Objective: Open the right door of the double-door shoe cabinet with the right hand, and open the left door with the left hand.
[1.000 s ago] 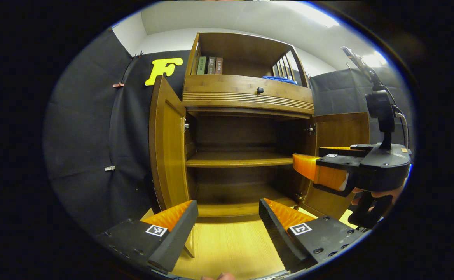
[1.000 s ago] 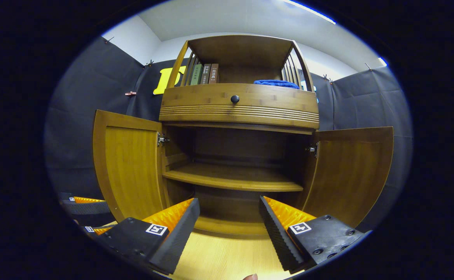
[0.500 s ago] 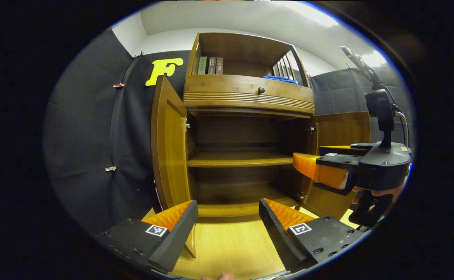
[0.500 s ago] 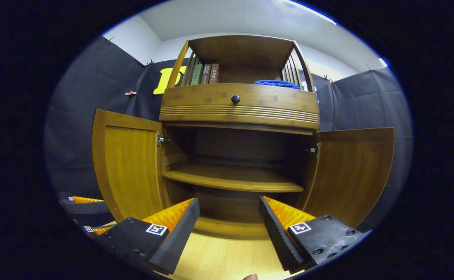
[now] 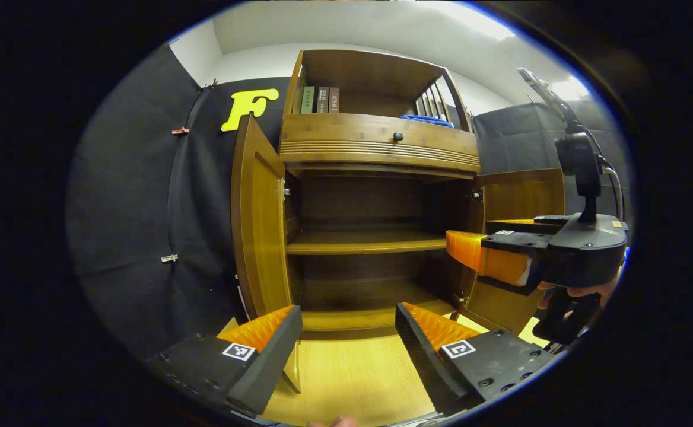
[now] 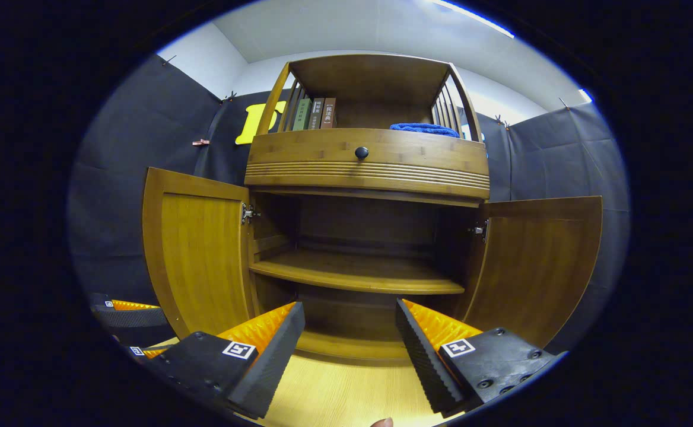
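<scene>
Shoe cabinet (image 6: 368, 160): wooden, straight ahead of both claws.
Left door (image 6: 199, 252): swung wide open.
Right door (image 6: 536, 261): swung wide open.
Writing: three books (image 6: 314, 113) on the top shelf; spine text too small to read.
Left claw (image 5: 346, 341): spread, holding nothing, apart from the doors.
Right claw (image 6: 349, 341): spread, holding nothing, facing the open interior, apart from the doors.
</scene>
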Demonstrator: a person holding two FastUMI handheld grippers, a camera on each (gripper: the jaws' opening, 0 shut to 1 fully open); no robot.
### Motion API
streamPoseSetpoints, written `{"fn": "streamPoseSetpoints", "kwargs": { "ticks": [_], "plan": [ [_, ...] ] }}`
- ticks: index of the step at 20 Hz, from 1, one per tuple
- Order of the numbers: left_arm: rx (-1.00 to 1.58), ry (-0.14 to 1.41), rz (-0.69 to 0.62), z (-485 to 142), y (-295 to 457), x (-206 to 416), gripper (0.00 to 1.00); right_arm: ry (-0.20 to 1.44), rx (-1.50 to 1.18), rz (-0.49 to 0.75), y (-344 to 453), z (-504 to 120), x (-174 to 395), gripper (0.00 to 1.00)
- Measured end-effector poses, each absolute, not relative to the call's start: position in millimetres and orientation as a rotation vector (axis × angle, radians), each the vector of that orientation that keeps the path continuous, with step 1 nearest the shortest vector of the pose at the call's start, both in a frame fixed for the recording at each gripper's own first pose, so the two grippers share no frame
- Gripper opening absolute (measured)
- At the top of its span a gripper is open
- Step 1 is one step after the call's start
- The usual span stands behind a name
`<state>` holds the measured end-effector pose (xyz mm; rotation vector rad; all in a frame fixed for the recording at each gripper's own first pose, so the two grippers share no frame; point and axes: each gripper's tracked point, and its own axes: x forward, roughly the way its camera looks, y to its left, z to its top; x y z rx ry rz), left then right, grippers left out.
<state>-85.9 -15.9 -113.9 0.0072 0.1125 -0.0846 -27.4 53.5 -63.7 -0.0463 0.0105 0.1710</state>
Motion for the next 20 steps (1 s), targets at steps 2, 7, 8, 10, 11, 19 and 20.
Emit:
{"fn": "streamPoseSetpoints", "kwargs": {
  "ticks": [2, 7, 8, 10, 11, 19, 20],
  "plan": [
    [0.012, 0.112, -0.087, -113.5, -16.7, -86.6, 0.98, 0.010, -0.045, 0.171, 53.4, -63.6, -27.5, 0.98],
    [0.013, 0.117, -0.090, -114.7, -17.8, -88.4, 0.98, 0.014, -0.047, 0.170, 53.4, -66.8, -32.0, 0.98],
    [0.014, 0.117, -0.090, -115.4, -18.0, -88.8, 0.98, 0.015, -0.048, 0.169, 53.8, -66.6, -32.0, 0.98],
    [0.015, 0.116, -0.091, -114.9, -18.2, -89.7, 1.00, 0.016, -0.046, 0.167, 53.8, -66.5, -31.5, 0.98],
    [0.014, 0.116, -0.092, -114.1, -18.5, -90.1, 1.00, 0.016, -0.043, 0.168, 54.4, -65.7, -31.6, 0.98],
    [0.013, 0.117, -0.090, -115.2, -16.0, -91.5, 1.00, 0.013, -0.050, 0.170, 56.8, -65.8, -34.5, 0.98],
    [0.014, 0.118, -0.090, -115.4, -15.8, -91.7, 1.00, 0.013, -0.050, 0.170, 56.9, -65.4, -34.3, 0.98]
  ]
}}
